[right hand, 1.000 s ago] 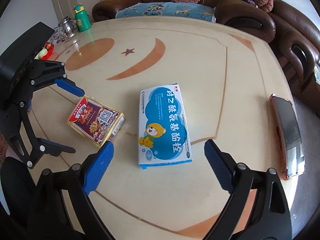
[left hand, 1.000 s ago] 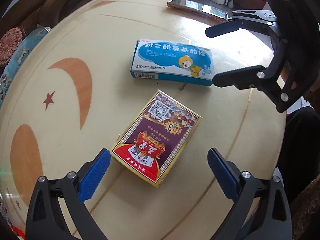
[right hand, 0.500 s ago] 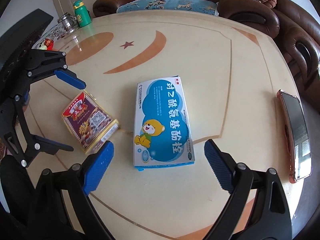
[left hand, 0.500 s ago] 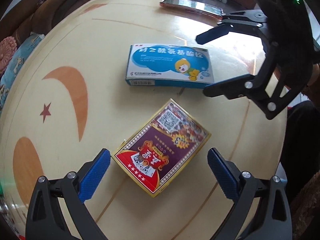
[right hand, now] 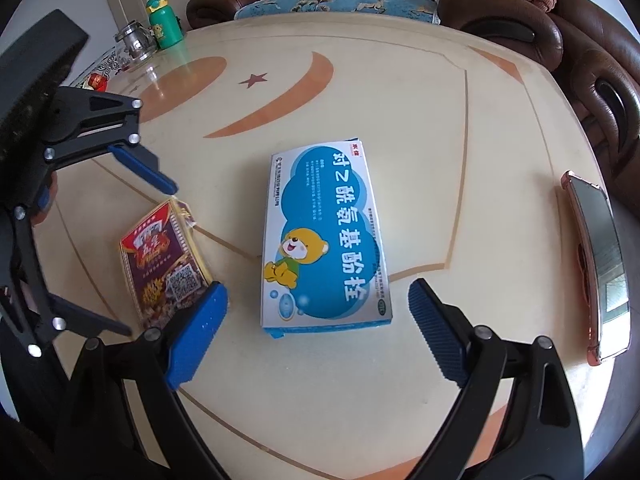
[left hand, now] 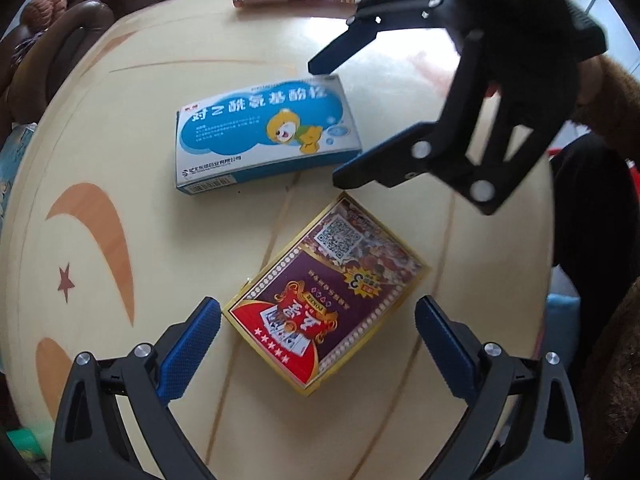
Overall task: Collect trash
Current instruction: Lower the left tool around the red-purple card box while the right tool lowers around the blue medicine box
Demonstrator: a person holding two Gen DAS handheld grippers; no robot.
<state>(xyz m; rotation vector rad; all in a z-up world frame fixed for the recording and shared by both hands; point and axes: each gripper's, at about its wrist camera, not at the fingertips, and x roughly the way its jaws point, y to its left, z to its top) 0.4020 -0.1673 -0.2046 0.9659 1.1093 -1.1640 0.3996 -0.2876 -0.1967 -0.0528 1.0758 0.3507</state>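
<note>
A red and gold playing-card box (left hand: 326, 294) lies flat on the round cream table (left hand: 120, 92). My left gripper (left hand: 318, 344) is open just above it, its blue pads on either side of the box's near end. A blue and white medicine box with a cartoon bear (right hand: 324, 236) lies beside it. My right gripper (right hand: 318, 332) is open and hovers over that box's near end. The card box (right hand: 164, 264) and the left gripper (right hand: 132, 256) also show in the right wrist view, and the medicine box (left hand: 264, 132) and the right gripper (left hand: 326, 124) in the left wrist view.
A phone in a pink case (right hand: 596, 256) lies near the table's right edge. A green bottle (right hand: 162, 20) and a glass pot (right hand: 134, 42) stand at the far left. Brown sofas (right hand: 520, 28) ring the table.
Both grippers have come lower and closer to their boxes. The left gripper has turned, so the card box now lies more squarely between its pads. Nothing has been gripped.
</note>
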